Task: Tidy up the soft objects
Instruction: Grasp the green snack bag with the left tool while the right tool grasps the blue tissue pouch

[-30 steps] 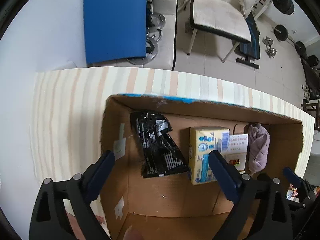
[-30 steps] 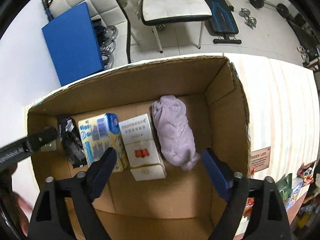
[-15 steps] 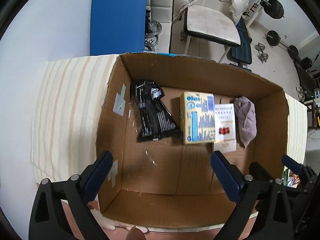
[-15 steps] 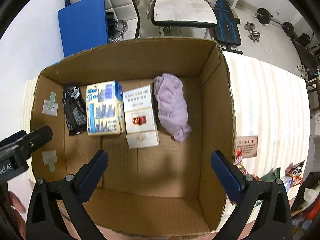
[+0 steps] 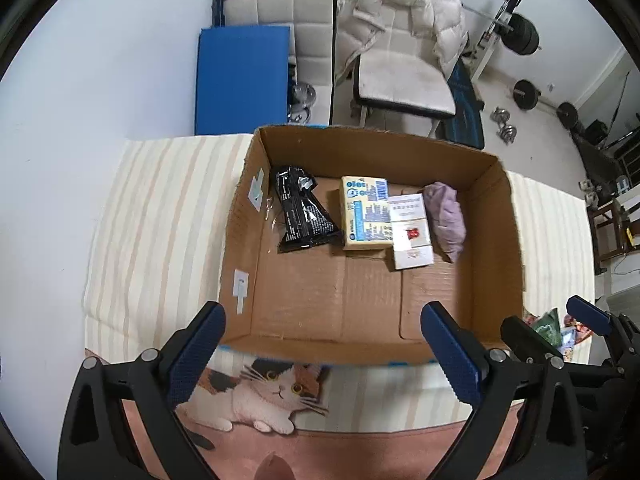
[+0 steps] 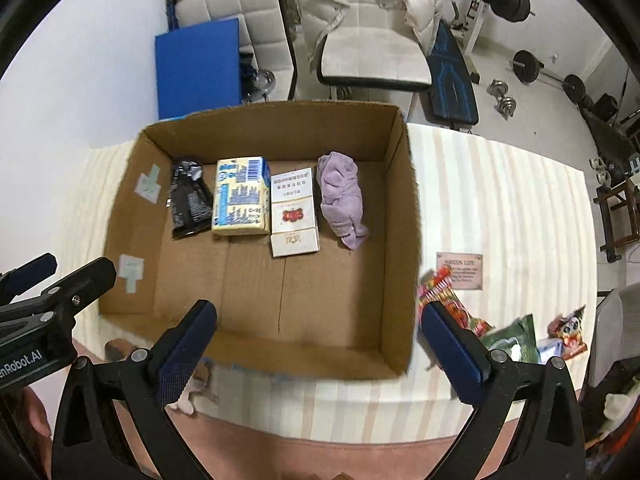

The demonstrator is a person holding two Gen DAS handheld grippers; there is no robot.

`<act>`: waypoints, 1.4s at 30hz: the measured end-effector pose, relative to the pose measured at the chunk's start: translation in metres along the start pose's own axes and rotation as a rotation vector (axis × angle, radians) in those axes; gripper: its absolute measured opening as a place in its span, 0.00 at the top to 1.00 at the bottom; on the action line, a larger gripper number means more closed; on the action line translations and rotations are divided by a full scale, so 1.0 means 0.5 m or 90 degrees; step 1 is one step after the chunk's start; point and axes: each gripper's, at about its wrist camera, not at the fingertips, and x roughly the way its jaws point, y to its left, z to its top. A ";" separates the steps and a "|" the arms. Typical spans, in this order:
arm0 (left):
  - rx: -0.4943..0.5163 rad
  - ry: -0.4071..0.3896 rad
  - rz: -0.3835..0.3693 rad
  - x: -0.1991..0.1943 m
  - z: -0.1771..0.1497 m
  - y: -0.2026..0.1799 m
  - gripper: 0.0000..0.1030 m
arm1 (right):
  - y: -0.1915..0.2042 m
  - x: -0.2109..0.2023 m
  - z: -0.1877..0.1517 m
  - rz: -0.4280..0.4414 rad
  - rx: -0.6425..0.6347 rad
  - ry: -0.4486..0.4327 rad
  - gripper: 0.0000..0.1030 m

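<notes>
Left gripper and right gripper hover spread, empty, near the cardboard box; lilac cloth lies inside.

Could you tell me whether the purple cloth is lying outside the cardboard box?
No, the purple cloth lies inside the cardboard box, at the right end of the row beside the white carton.

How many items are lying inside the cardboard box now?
4, in one row along the far side, left to right: black pouch, yellow pack, white pack, purple cloth. None seems hidden.
</notes>
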 end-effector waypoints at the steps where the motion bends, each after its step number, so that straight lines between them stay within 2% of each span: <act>1: 0.000 -0.004 0.003 -0.011 -0.007 -0.002 0.03 | -0.003 -0.016 -0.010 0.002 0.000 -0.009 0.00; 6: -0.002 -0.029 0.015 -0.064 -0.032 -0.016 0.03 | -0.015 -0.077 -0.048 0.022 0.004 -0.041 0.00; 10: 0.002 -0.040 0.001 -0.093 -0.033 -0.045 0.03 | -0.036 -0.093 -0.060 0.054 0.012 -0.042 0.00; 14: 0.067 -0.058 0.024 -0.118 -0.026 -0.129 0.03 | -0.096 -0.108 -0.074 0.074 0.041 -0.039 0.00; 18: 0.157 -0.059 0.028 -0.114 -0.021 -0.267 0.03 | -0.231 -0.123 -0.105 0.052 0.103 -0.030 0.00; 22: 0.281 -0.020 -0.019 -0.057 -0.019 -0.454 0.03 | -0.414 -0.093 -0.166 -0.007 0.183 0.009 0.00; 26: 0.438 0.064 -0.045 0.060 -0.047 -0.644 0.03 | -0.600 -0.009 -0.242 -0.053 0.255 0.084 0.00; 29: 0.539 0.122 -0.009 0.166 -0.088 -0.755 0.03 | -0.688 0.081 -0.273 -0.073 0.255 0.136 0.00; 33: 0.600 0.189 0.026 0.263 -0.125 -0.821 0.03 | -0.743 0.219 -0.298 -0.051 0.237 0.213 0.00; 35: 0.612 0.219 0.038 0.297 -0.136 -0.838 0.03 | -0.748 0.256 -0.303 -0.038 0.224 0.223 0.00; 37: 0.617 0.246 0.040 0.322 -0.143 -0.851 0.03 | -0.753 0.285 -0.311 -0.024 0.227 0.238 0.14; 38: 0.626 0.258 0.041 0.337 -0.149 -0.861 0.03 | -0.758 0.294 -0.319 -0.030 0.233 0.249 0.31; 42: 0.666 0.295 0.049 0.385 -0.179 -0.889 0.03 | -0.791 0.274 -0.356 -0.033 0.258 0.255 0.36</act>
